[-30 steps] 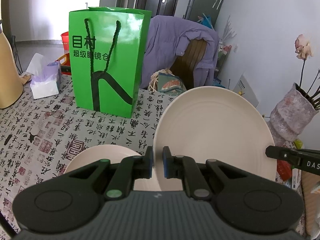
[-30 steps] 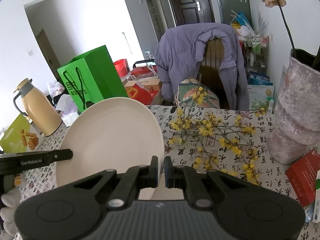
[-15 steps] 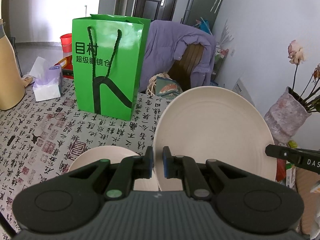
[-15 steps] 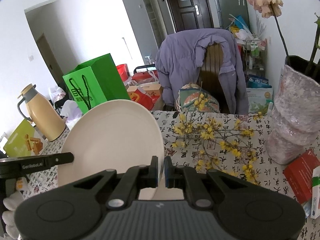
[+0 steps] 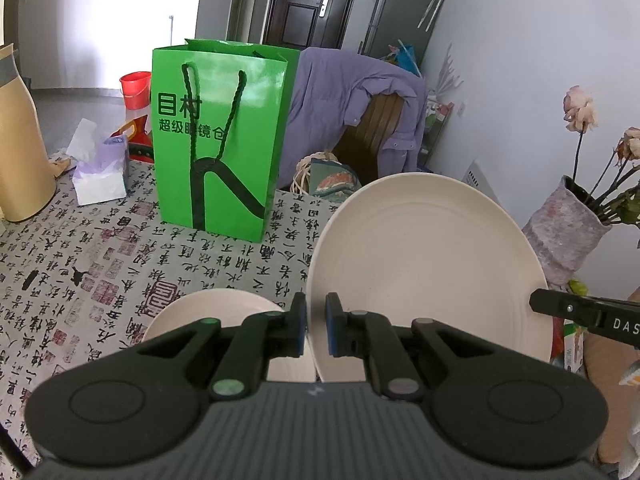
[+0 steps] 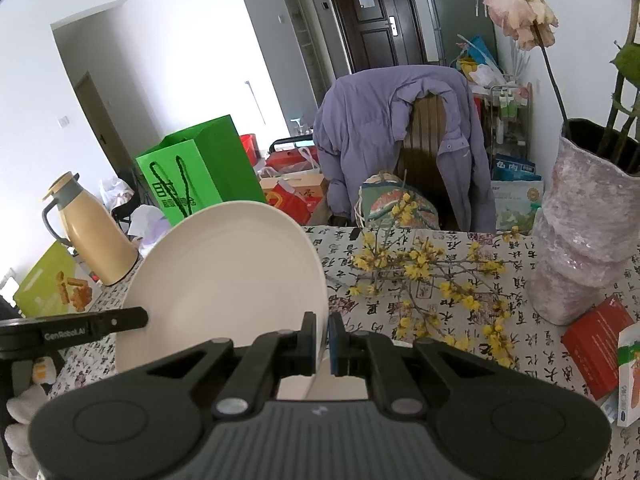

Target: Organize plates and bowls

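A large cream plate (image 5: pixel 424 264) is held up off the table between both grippers. My left gripper (image 5: pixel 316 330) is shut on its left rim, and my right gripper (image 6: pixel 323 338) is shut on its opposite rim; the plate also shows in the right wrist view (image 6: pixel 224 280). The other gripper's tip shows at the plate's far edge in each view. A second cream dish (image 5: pixel 208 312), plate or bowl I cannot tell, lies on the table below the left gripper, partly hidden by it.
A green paper bag (image 5: pixel 224 140) stands on the calligraphy-print tablecloth (image 5: pixel 80 264), with a tissue pack (image 5: pixel 100 176) and a tan thermos (image 6: pixel 92 232) to the left. A pink vase (image 6: pixel 588 240), yellow flower sprigs (image 6: pixel 432 272) and a red box (image 6: pixel 596 340) lie to the right.
Both grippers have risen slightly with the plate; the background has slid down in both views. The grips have not changed.
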`<state>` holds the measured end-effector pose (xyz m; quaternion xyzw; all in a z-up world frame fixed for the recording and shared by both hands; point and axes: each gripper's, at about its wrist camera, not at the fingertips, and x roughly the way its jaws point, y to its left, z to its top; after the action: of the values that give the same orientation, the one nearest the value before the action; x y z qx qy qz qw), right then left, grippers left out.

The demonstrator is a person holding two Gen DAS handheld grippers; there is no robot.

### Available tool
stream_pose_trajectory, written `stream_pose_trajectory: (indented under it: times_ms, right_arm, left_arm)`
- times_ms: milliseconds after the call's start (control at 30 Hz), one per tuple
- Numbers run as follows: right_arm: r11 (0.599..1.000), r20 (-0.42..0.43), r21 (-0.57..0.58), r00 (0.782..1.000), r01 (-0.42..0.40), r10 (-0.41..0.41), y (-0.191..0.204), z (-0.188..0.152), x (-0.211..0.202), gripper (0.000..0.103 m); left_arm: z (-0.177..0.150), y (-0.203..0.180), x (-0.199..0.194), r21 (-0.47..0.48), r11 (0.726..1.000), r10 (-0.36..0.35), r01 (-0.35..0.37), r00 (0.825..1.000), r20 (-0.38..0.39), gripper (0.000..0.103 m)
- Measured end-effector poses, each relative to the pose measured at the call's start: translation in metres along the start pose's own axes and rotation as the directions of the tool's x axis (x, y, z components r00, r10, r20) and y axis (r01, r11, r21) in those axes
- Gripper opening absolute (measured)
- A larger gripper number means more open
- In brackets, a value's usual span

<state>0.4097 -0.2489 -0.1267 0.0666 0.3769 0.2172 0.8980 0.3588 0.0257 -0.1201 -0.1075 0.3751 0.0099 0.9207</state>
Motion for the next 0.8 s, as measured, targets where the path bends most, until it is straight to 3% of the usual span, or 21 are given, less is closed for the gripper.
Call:
stream_pose_trajectory:
  times_ms: [800]
  right_arm:
    - [1.000, 0.042, -0.009, 0.999, 0.015, -0.015, 0.022, -0.020, -0.045, 0.006]
  left_arm:
    - [-0.016, -0.003, -0.042, 0.005, 1.000, -0.012, 0.012, 1.000, 0.025, 0.010]
